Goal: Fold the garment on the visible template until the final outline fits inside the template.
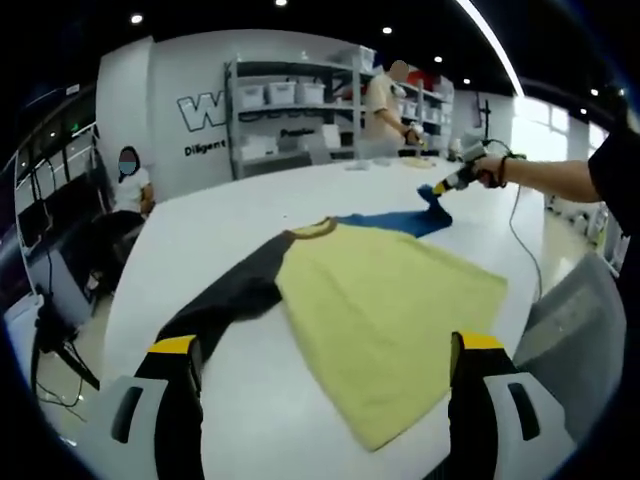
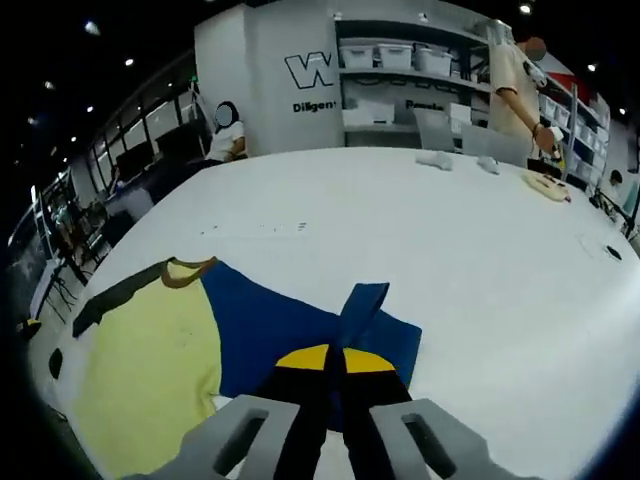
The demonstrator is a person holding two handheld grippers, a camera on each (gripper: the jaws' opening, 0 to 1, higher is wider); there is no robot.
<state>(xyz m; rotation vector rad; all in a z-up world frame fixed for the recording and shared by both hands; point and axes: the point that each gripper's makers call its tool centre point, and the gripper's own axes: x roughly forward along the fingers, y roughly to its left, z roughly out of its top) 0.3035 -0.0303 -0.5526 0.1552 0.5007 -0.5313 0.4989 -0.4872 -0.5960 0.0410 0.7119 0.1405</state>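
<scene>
A T-shirt with a yellow body [image 1: 385, 300], a dark sleeve [image 1: 225, 300] and a blue sleeve [image 1: 395, 222] lies flat on the white table [image 1: 200, 225]. My left gripper [image 1: 325, 362] hovers open above the shirt's near hem, with nothing between its fingers. Across the shirt, a hand holds my right gripper [image 1: 447, 183] on the blue sleeve's end. In the right gripper view, the right gripper [image 2: 336, 368] is shut on the blue sleeve [image 2: 300, 325], whose end stands pinched up above the jaws. To the left lie the yellow body [image 2: 150, 370], the collar [image 2: 186, 270] and the dark sleeve [image 2: 115, 290].
A grey chair [image 1: 575, 320] stands at the table's right edge. A cable [image 1: 520, 235] trails from the right gripper. Small cloths [image 2: 438, 158] and a flat object [image 2: 545, 183] lie at the far side. A seated person [image 1: 130, 185], a standing person [image 1: 385, 105] and shelves [image 1: 290, 110] are behind.
</scene>
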